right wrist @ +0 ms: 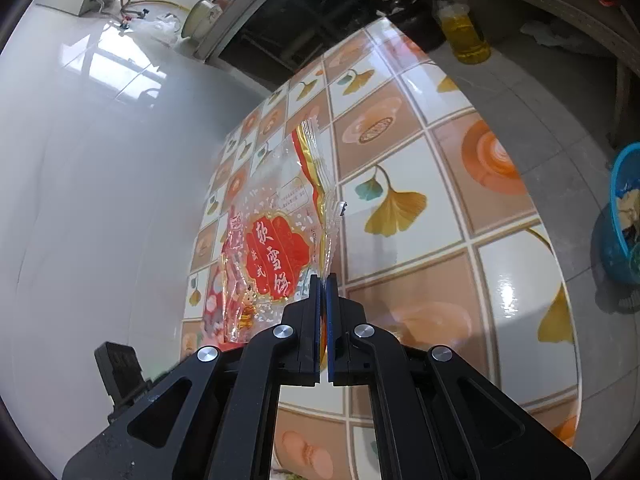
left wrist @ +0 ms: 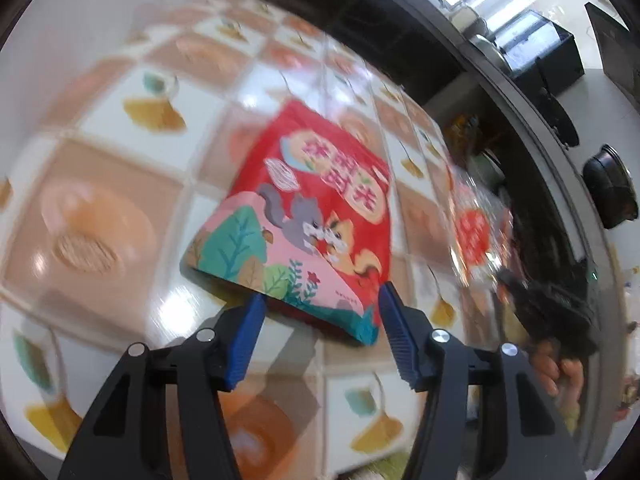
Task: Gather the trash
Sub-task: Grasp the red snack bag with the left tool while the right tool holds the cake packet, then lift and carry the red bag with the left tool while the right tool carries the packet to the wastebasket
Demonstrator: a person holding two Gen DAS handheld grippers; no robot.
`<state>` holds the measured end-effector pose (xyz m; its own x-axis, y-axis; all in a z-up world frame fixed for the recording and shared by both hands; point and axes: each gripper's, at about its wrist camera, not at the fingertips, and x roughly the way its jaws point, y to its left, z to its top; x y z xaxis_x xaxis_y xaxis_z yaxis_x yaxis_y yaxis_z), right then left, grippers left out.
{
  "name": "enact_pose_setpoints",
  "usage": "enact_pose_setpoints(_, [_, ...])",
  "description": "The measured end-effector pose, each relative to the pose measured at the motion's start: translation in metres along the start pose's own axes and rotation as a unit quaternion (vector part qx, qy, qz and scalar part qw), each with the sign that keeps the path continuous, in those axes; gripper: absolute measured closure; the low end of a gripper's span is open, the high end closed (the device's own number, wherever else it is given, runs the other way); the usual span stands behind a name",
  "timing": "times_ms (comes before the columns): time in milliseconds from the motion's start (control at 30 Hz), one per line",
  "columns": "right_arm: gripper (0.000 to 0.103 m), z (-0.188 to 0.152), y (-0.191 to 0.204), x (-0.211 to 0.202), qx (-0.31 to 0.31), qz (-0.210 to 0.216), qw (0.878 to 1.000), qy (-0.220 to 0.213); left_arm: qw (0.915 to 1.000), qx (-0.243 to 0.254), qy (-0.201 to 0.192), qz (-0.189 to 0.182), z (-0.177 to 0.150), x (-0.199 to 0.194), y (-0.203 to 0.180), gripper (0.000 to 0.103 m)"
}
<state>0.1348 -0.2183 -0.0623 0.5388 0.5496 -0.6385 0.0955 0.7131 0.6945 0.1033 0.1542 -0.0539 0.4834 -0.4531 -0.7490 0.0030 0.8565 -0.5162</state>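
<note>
A red and pink snack bag with squirrels (left wrist: 308, 216) lies on the tiled tablecloth (left wrist: 100, 208). My left gripper (left wrist: 322, 300) is open, its blue fingers on either side of the bag's near edge, not closed on it. My right gripper (right wrist: 323, 280) is shut on the edge of a clear wrapper with a red label (right wrist: 276, 248) and holds it up above the table. That wrapper (left wrist: 474, 232) and the right gripper also show blurred at the right of the left wrist view.
A blue basket (right wrist: 624, 220) with scraps stands on the floor right of the table. An oil bottle (right wrist: 460, 24) and a dark pot (right wrist: 412, 16) stand beyond the table's far end. A white wall (right wrist: 100, 180) runs along the table's left side.
</note>
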Motion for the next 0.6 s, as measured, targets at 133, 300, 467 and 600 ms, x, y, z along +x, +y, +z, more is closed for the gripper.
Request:
enact_pose_setpoints(133, [0.102,0.000,-0.002,0.002,0.004,0.002,1.000,0.002,0.9990,-0.004,-0.026,0.035,0.015,0.004,0.007,0.048])
enact_pose_setpoints(300, [0.102,0.001,-0.002,0.004,0.004,0.000,1.000,0.005,0.9924,0.046,-0.042,0.107,0.021,-0.002,0.000,0.048])
enact_pose_setpoints(467, [0.102,0.002,-0.004,0.009,0.009,0.000,1.000,0.010,0.9924,0.065,-0.008,0.104,0.016,-0.006,0.003,0.046])
enact_pose_setpoints(600, [0.102,0.001,-0.002,0.015,0.009,0.002,1.000,0.014,0.9983,0.005,0.004,0.058,0.016,0.002,0.017,0.048])
